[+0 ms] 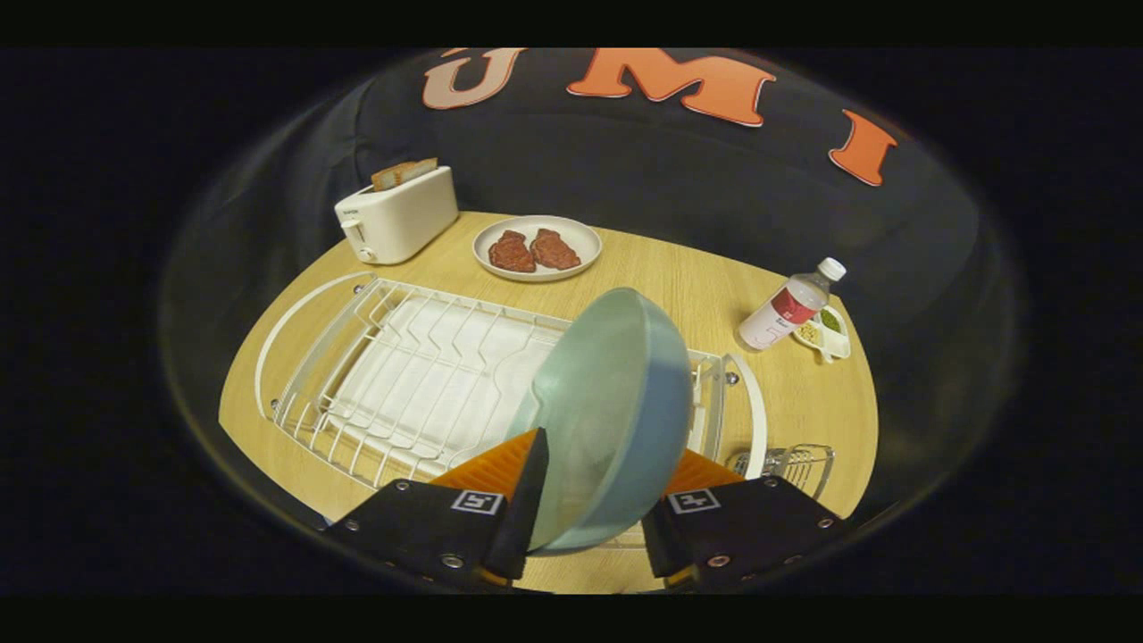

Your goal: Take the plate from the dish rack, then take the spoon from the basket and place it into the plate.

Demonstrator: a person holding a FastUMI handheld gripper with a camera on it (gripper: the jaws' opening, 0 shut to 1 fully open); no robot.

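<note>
A pale blue-green plate stands on edge between my two fingers, held up over the white wire dish rack. My gripper is shut on the plate's lower rim, one finger on each face. The rack lies just beyond the fingers and holds nothing else that I can see. A small wire basket sits right of the rack, close to the right finger; whatever lies inside it is hidden from me.
A white toaster with bread in it stands far left on the round wooden table. Beside it is a white plate with two red meat pieces. A water bottle and a small condiment dish sit at the right.
</note>
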